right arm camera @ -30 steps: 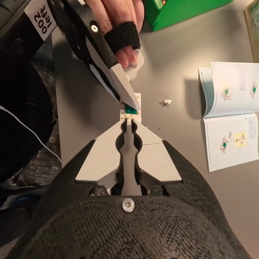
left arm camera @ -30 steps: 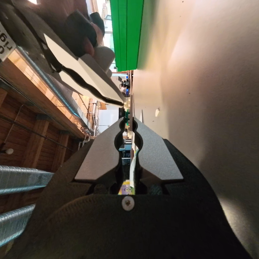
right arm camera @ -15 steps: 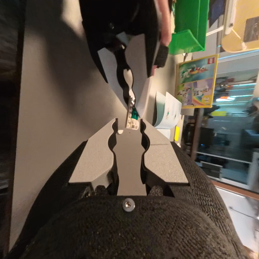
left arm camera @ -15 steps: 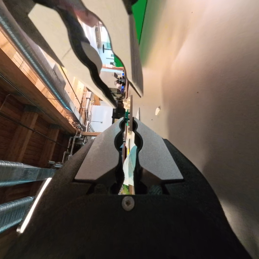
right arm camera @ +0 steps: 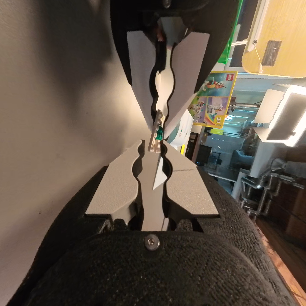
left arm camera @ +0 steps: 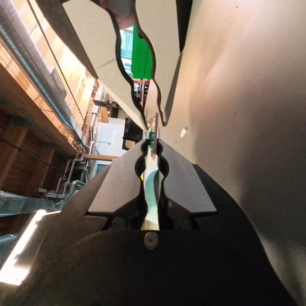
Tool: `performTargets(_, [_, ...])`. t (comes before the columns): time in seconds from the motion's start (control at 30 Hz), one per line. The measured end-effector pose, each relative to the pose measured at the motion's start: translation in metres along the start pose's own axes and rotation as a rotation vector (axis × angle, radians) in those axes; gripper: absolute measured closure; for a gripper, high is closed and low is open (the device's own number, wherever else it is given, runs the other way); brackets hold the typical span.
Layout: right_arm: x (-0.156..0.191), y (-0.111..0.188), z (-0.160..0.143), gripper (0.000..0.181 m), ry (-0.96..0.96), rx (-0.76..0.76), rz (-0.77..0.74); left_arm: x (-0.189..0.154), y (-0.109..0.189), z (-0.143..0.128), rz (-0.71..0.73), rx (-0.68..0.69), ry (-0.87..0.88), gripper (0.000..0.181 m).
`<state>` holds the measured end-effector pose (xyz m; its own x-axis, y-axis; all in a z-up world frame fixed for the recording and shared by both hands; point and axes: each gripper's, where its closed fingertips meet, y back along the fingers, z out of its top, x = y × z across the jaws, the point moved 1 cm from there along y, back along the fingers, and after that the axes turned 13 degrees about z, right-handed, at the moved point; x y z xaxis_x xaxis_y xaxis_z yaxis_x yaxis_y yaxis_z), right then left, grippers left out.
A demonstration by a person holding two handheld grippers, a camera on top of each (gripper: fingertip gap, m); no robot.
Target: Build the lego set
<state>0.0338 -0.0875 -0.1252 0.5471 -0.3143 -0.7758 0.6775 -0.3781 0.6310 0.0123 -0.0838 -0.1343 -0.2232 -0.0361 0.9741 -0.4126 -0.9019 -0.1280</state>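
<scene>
A small white lego plate (right arm camera: 154, 145) with a green piece (right arm camera: 159, 132) on it is held in the air, edge-on to both cameras. My left gripper (left arm camera: 152, 143) is shut on one end of the plate (left arm camera: 155, 132). In the right wrist view the left gripper (right arm camera: 158, 127) comes down from the top. My right gripper (right arm camera: 152, 141) is open, with its tips close on either side of the plate's other end. In the left wrist view the right gripper (left arm camera: 154, 125) reaches in from above.
The grey table (left arm camera: 240, 99) looks tilted sideways. A loose small white piece (left arm camera: 183, 132) lies on it. A green bin (left arm camera: 140, 58) stands behind. The open instruction booklet (right arm camera: 182, 130) and the yellow lego box (right arm camera: 213, 102) are off to the right. The tips of both grippers are at nearly the same place.
My right gripper let go of the plate and opened, then narrowed a little around its end. Both grippers turned, so the table now looks sideways. My left gripper kept hold of the plate.
</scene>
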Motion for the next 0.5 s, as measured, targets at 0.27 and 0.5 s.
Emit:
performTargets(0.27, [-0.0080,0.0023,-0.0003,0.175,-0.093,-0.007,0.028,0.0009,0.0010,0.0002,-0.042,0.011,0.106,0.173])
performTargets(0.5, [-0.0049,-0.0014,-0.0016,0.175,-0.113,-0.019,0.073,-0.0028,0.0009,-0.0017,-0.067,0.024,0.108,0.173])
